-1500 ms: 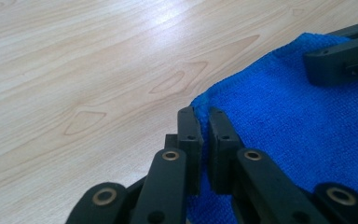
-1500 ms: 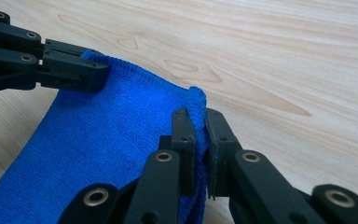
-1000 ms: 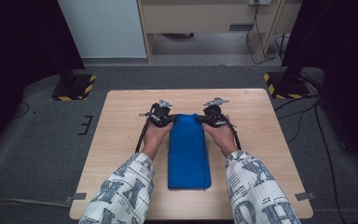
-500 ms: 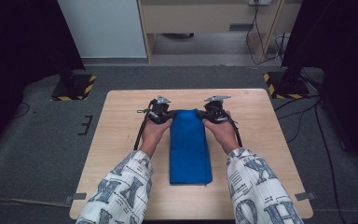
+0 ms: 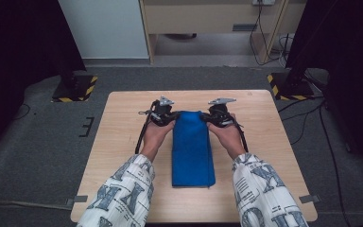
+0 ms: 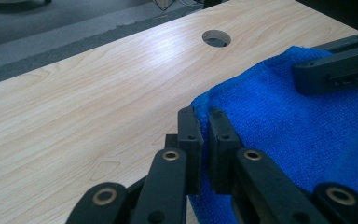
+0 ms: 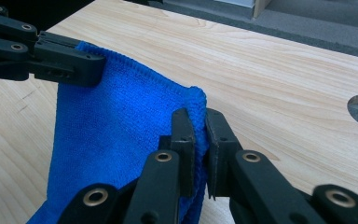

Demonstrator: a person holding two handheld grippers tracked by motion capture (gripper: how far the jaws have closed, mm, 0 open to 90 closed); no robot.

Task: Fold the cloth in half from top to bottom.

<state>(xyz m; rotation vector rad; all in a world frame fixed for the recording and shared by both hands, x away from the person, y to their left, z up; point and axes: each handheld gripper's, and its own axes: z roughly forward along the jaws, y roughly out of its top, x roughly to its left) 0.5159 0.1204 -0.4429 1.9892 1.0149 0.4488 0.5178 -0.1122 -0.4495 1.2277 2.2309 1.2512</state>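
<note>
A blue cloth [image 5: 192,151], folded into a long strip, lies down the middle of the wooden table [image 5: 123,142], its far end lifted a little. My left gripper [image 5: 169,116] is shut on the strip's far left corner, and my right gripper [image 5: 210,117] is shut on its far right corner. In the left gripper view the jaws [image 6: 204,116] pinch the cloth's hem [image 6: 298,130], with the right gripper [image 6: 328,70] clamped farther along. In the right gripper view the jaws [image 7: 199,116] pinch the corner of the cloth [image 7: 121,130], and the left gripper [image 7: 70,63] holds the other corner.
A round cable hole [image 5: 250,93] sits near the table's far edge. Two stand bases with yellow-black stripes [image 5: 73,90] [image 5: 288,85] rest on the grey floor beyond the table. A wooden cabinet [image 5: 208,19] and cables are at the back.
Both hands and the cloth's far end have shifted slightly toward the table's far edge, dragging the strip with them. Both grips are unchanged.
</note>
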